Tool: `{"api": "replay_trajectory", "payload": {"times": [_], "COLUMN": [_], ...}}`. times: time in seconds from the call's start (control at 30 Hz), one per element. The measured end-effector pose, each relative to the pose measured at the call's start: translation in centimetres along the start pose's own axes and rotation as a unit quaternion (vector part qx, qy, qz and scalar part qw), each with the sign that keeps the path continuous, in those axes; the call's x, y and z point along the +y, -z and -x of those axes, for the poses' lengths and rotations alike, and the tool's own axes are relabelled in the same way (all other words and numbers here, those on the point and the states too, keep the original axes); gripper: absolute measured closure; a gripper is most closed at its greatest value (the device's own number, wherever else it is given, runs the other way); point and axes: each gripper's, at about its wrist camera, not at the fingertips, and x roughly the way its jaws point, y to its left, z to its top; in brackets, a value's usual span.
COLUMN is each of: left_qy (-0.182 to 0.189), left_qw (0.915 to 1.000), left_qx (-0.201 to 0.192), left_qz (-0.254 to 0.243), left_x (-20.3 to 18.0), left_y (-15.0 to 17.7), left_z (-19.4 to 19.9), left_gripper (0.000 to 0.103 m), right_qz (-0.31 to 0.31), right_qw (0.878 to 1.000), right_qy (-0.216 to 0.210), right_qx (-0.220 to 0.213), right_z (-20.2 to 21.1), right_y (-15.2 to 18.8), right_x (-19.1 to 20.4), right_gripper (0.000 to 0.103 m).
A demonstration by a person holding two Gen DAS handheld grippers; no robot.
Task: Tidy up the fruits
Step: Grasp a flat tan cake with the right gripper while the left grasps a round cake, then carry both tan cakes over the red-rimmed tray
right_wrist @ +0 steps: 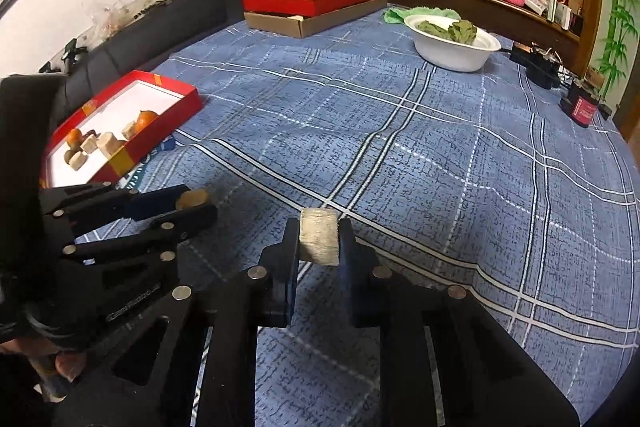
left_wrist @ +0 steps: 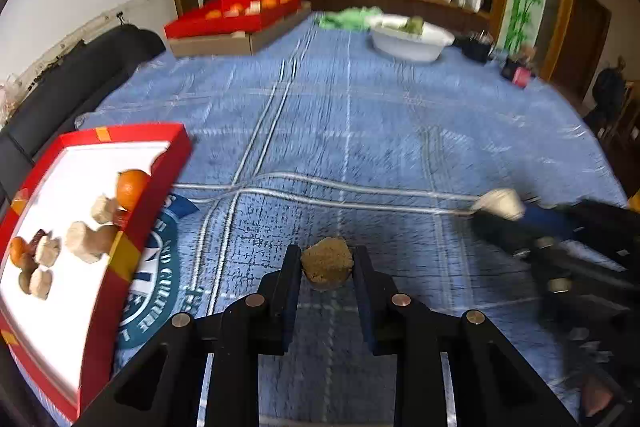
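1. The left gripper (left_wrist: 327, 261) is clamped on a rough brown chunk (left_wrist: 327, 262) above the blue plaid tablecloth (left_wrist: 360, 115).
2. The right gripper (right_wrist: 319, 241) pinches a pale cream block (right_wrist: 319, 242).
3. The red white-lined tray (right_wrist: 168, 85) lies left.

My left gripper (left_wrist: 327, 259) clamps a rough, brownish-yellow chunk (left_wrist: 327, 263) just above the cloth; my right gripper (right_wrist: 319, 241) pinches a pale, squared block (right_wrist: 320, 241). Nearby, the red tray (right_wrist: 176, 125) holds oranges (right_wrist: 145, 120) and similar pale pieces (right_wrist: 107, 143).
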Motion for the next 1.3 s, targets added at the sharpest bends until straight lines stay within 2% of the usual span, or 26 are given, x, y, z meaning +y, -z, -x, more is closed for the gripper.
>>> {"api": "replay_trajectory", "payload": {"times": [0.2,0.8,1.3], "left_qy": [0.003,-0.015,-0.032], "left_qw": [0.9996,0.9973,0.9944], "left_qx": [-0.023,-0.031,-0.048], "left_qz": [0.016,0.064,0.088], "left_x": [0.3,3.1,5.6], "left_y": [0.5,2.0,1.9], "left_z": [2.9,5.1,6.7], "left_gripper": [0.078,0.078,0.078], "right_qz": [0.007,0.031,0.058], "right_qw": [1.0,0.999,0.998], "right_qy": [-0.01,-0.015,-0.03], "right_qx": [0.0,-0.003,-0.018], "right_z": [0.7,2.2,2.8], "right_y": [0.8,1.5,0.1], "right_x": [1.5,5.3,7.9], "right_gripper": [0.086,0.086,0.086]}}
